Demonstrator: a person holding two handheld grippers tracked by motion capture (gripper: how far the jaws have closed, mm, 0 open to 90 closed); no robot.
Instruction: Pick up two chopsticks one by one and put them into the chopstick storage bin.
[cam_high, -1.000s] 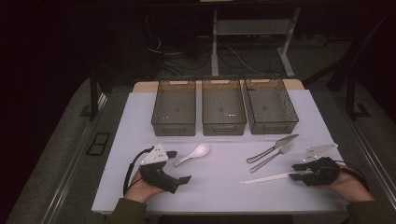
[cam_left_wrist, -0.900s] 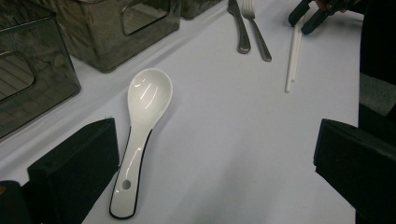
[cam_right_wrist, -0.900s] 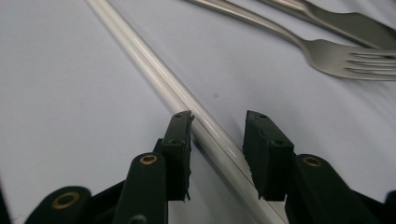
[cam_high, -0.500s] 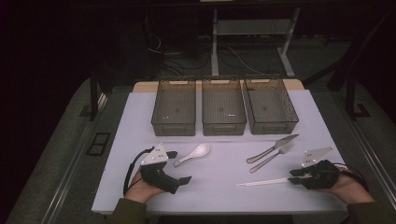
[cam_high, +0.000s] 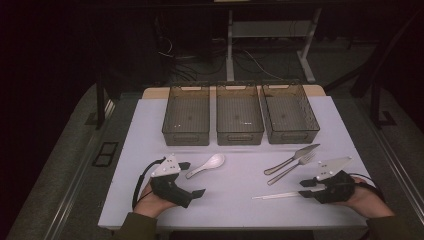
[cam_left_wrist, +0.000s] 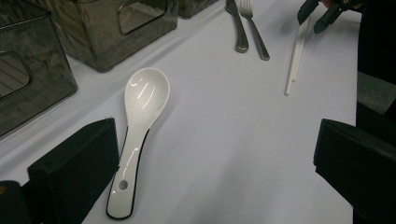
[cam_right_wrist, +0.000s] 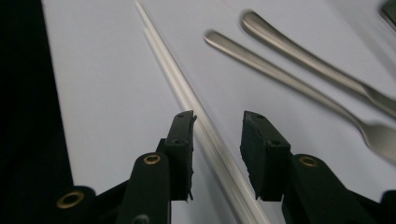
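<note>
Right gripper (cam_high: 306, 189) lies low near the table's (cam_high: 240, 205) right front corner, its two black, flat-faced jaws parted on either side of the chopsticks (cam_high: 280, 195) without pressing on them; the jaws have just been opening a little. In the right gripper view (cam_right_wrist: 217, 123) the chopsticks (cam_right_wrist: 196, 121) run as a thin, pale, straight pair through the gap, closer to the left pad. They lie flat on the smooth white tabletop, pointing along the front edge toward the middle.

Just behind them, toward the right edge, rest a metal fork (cam_high: 292, 169) and a metal server (cam_high: 295, 157) with a broad pointed blade, side by side and slanted.

Left gripper (cam_high: 192, 179) sits near the left front corner with its blocky black jaws spread wide around nothing. A glossy white ceramic spoon (cam_left_wrist: 140, 126) with a deep oval bowl lies just beside its left jaw.

Three dark, translucent, rectangular bins (cam_high: 186, 137) stand in a row along the back edge.
</note>
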